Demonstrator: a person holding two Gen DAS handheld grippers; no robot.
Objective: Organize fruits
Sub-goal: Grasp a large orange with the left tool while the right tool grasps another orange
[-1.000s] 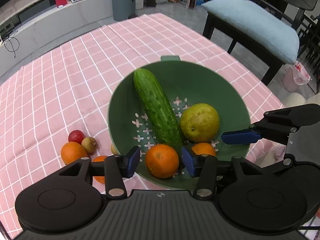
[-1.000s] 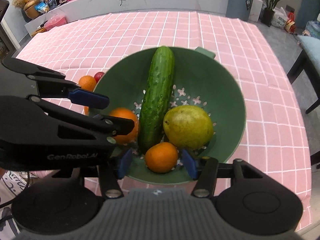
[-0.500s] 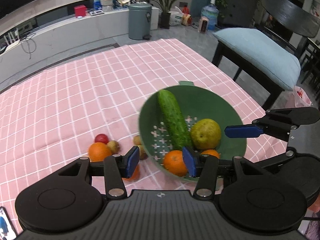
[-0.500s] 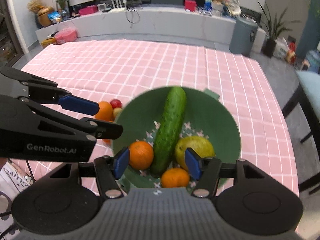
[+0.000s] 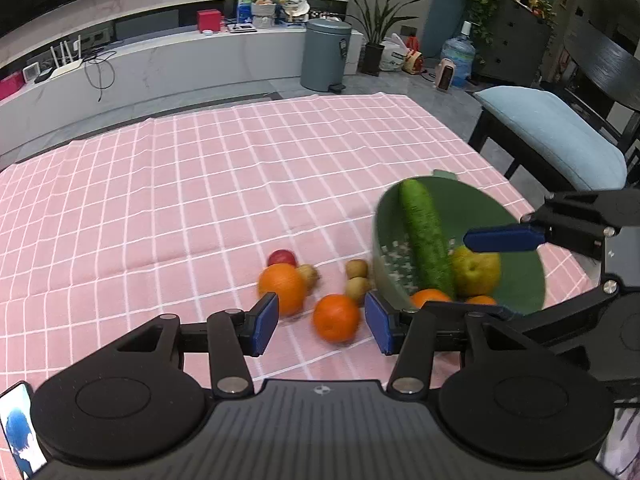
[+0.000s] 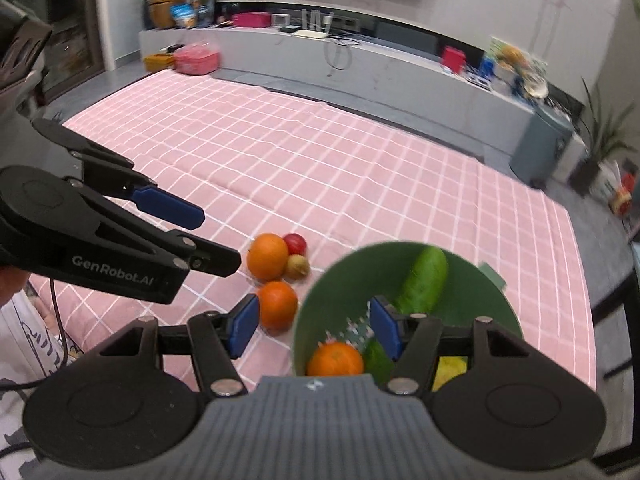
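A green colander [image 5: 524,280] [image 6: 348,280] on the pink checked cloth holds a cucumber [image 5: 424,236] [image 6: 424,280], a yellow-green pear [image 5: 478,272] and two oranges [image 5: 430,297] [image 6: 335,359]. On the cloth to its left lie two oranges [image 5: 335,318] [image 5: 282,287] [image 6: 277,310] [image 6: 267,256], a red fruit [image 5: 282,258] [image 6: 295,243] and small brown fruits [image 5: 357,286] [image 6: 297,266]. My left gripper [image 5: 320,322] is open and empty, above the nearer loose orange. My right gripper [image 6: 314,324] is open and empty, above the colander's left rim.
The table's right edge runs just past the colander; a chair with a blue cushion [image 5: 552,132] stands beyond it. A grey bin [image 5: 326,54] and a low white counter [image 5: 160,64] lie beyond the far edge. Bare cloth [image 5: 180,200] spreads left and far.
Both grippers have pulled back and up from the colander, staying open. The left view has swung left, so the loose fruits now sit between its fingers.
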